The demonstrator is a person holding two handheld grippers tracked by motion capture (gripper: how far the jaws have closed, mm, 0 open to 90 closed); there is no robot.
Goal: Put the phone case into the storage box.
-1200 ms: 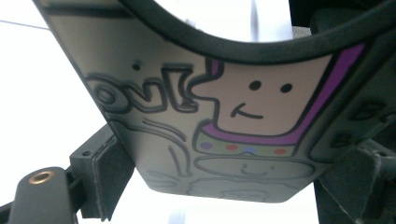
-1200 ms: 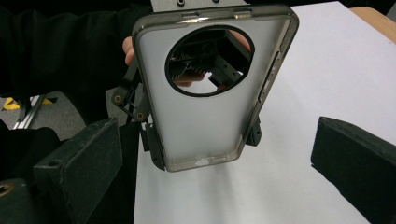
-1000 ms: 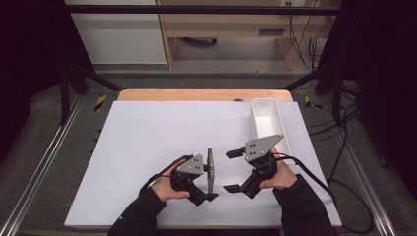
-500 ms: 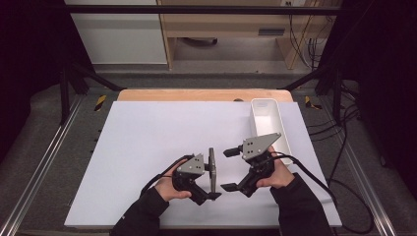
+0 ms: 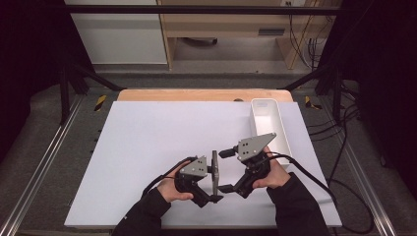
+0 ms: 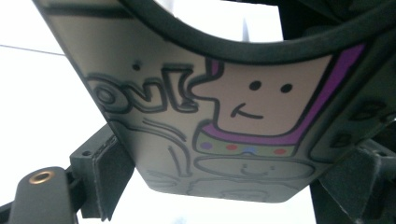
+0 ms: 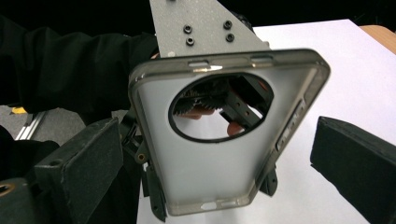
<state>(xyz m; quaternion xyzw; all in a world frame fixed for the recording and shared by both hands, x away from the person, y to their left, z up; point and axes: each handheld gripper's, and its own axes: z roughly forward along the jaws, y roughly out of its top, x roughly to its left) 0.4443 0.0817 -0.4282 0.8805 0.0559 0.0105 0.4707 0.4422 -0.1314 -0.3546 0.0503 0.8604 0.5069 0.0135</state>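
We hold a phone case (image 5: 215, 169) upright on its edge between our two grippers, its long axis running away from us across the table (image 5: 147, 142), so that from the high view it reads as a thin dark strip. Its printed back faces our left gripper (image 5: 210, 183), and its hollow inner side faces our right gripper (image 5: 227, 171).

In the left gripper view the case (image 6: 201, 130) sits right up against the camera: we see a cartoon face, a purple outline and drawn lettering, but the edge of the round camera cut-out crops the top, and the near end runs out of focus. The left gripper's pads (image 6: 109, 177) stand at the case's two long edges and seem to clamp it across its width, though the right-hand contact is dark and hard to make out. So we read the left gripper as grasping the case.

In the right gripper view the case (image 7: 205, 172) stands between the two black pads (image 7: 81, 163) with clear space on both sides. The right gripper is released, jaws wide and touching nothing. Through the cut-out we glimpse the left gripper's mechanism and a fingertip.

Beyond the right gripper, well apart, lies a white tray (image 5: 282, 135).
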